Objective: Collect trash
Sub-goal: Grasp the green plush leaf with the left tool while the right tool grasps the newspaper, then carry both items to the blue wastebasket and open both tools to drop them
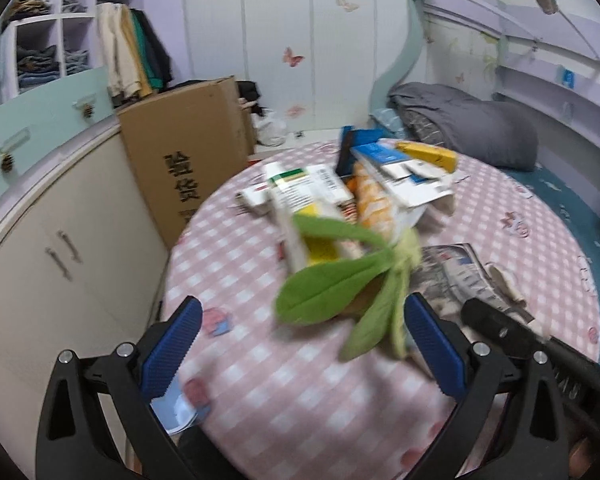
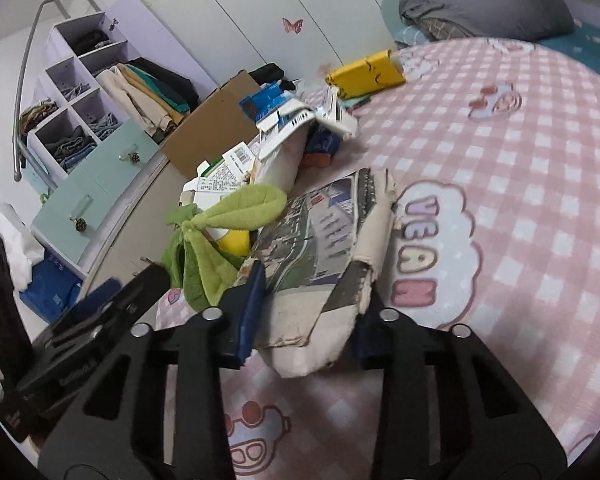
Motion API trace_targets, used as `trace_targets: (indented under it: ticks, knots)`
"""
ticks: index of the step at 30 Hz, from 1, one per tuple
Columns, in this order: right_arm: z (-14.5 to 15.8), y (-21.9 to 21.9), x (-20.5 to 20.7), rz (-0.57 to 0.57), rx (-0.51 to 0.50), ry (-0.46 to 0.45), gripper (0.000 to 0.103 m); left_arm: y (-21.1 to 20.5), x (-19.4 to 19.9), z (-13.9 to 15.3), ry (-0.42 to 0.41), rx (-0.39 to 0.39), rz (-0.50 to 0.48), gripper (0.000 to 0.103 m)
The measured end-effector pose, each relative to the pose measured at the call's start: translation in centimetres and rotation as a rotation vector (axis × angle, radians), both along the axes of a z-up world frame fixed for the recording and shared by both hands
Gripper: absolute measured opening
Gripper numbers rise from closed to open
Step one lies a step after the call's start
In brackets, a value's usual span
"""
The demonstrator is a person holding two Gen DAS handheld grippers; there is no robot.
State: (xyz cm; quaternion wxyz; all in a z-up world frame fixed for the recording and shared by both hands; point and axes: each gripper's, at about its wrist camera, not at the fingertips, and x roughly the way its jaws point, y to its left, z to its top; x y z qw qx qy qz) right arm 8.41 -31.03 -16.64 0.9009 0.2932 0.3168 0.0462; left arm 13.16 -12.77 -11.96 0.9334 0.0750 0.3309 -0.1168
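a printed paper bag (image 2: pixel 320 264) is clenched by the right gripper (image 2: pixel 300 332) for loading, while the left gripper (image 1: pixel 300 344), spread wide, is aimed at the green plush leaves (image 1: pixel 332 288) near the carton pile (image 1: pixel 340 196).

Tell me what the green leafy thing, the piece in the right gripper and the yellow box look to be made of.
Green leafy thing: plush fabric, matte, going by its fuzzy nap and stitched veins.

Printed piece in the right gripper: thick paper or thin card, matte, with ragged torn edges and a pale unprinted underside.

Yellow box: likely thin cardboard with a smooth printed finish, judging by its crisp folded edges.
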Motion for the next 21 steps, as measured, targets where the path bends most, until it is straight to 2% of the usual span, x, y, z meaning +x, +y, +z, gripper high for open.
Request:
trace_targets:
  ticks: [3, 4, 5, 8, 9, 10, 13, 21]
  knots:
    - [1.0, -0.4, -0.1, -0.024, -0.057, -0.016, 0.022, -1.7, 0.7, -0.1, -0.001, 0.013, -0.039, 0.096]
    - [1.3, -0.6, -0.2, -0.031, -0.074, -0.02, 0.021, -2.3, 1.0, -0.3, 0.004, 0.018, -0.05, 0.086]
    - [1.5, -0.7, -0.2, -0.033, -0.086, -0.024, 0.02, -2.8, 1.3, -0.5, 0.016, 0.021, -0.06, 0.081]
    - [1.7, -0.9, -0.2, -0.026, -0.094, -0.035, 0.016, -3.6, 1.8, -1.0, 0.037, 0.042, -0.069, 0.051]
    - [1.8, -1.0, -0.3, -0.026, -0.097, -0.042, 0.014, -3.6, 1.6, -0.9, 0.025, 0.048, -0.066, 0.033]
    - [2.0, -0.9, -0.5, -0.025, -0.1, -0.051, 0.013, -3.5, 1.3, -0.8, 0.017, 0.044, -0.073, 0.023]
    - [3.0, -0.7, -1.4, -0.032, -0.122, -0.092, 0.008, -2.4, 0.6, -0.1, 0.018, -0.004, -0.099, 0.014]
    - [7.5, 0.8, -3.8, -0.072, -0.215, -0.216, 0.007, 2.0, -2.7, 4.2, -0.065, -0.186, -0.149, 0.011]
